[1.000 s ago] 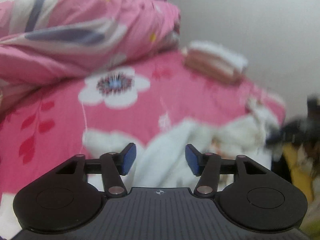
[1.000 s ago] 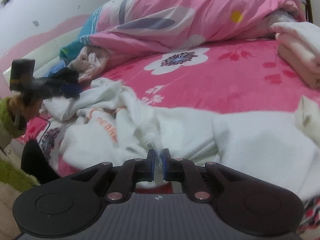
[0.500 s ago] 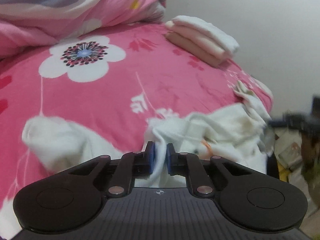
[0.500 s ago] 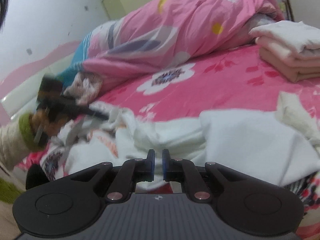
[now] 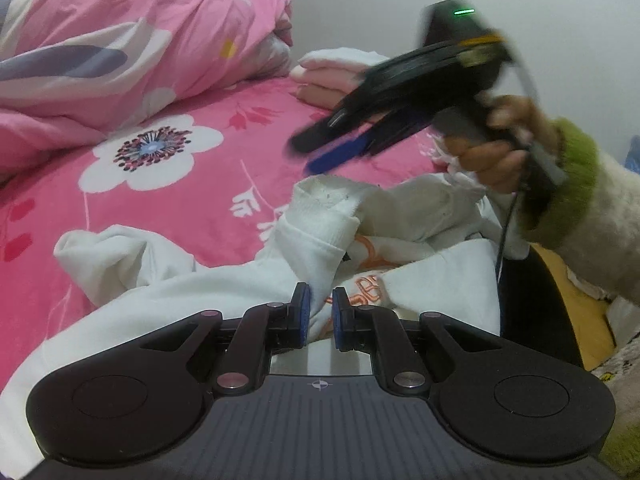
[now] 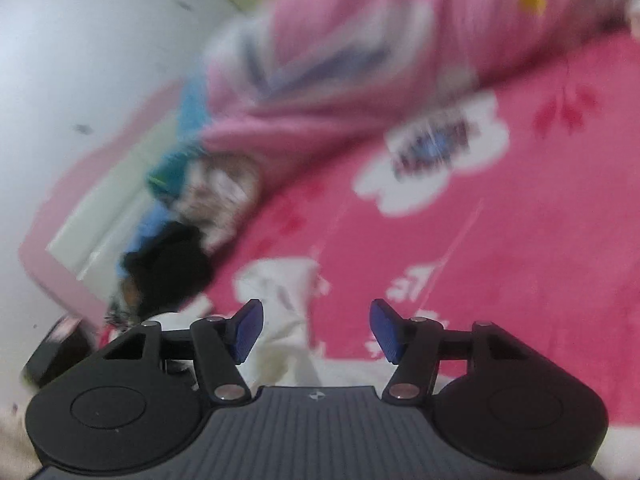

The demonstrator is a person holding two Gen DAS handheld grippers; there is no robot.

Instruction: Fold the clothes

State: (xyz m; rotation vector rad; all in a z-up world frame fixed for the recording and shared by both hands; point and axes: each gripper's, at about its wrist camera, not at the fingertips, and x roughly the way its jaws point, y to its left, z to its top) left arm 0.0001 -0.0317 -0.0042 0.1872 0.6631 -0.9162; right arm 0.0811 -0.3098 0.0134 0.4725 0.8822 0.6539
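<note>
We pinch the crumpled white sweatshirt (image 5: 240, 280) in our left tool (image 5: 319, 312) while our right tool (image 6: 312, 330) opens empty, with folding barely begun.

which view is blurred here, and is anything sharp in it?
Right wrist view: heavy motion smear across the quilt and bedsheet; only the right gripper itself is sharp. Left wrist view: mostly crisp, white garment clear; just the passing right gripper streaks.

The bed (image 5: 192, 184), sheeted in pink florals, carries a crumpled white garment (image 5: 248, 276) near, a bunched quilt (image 5: 120, 40) far left, folded clothes (image 5: 332, 68) far right.
</note>
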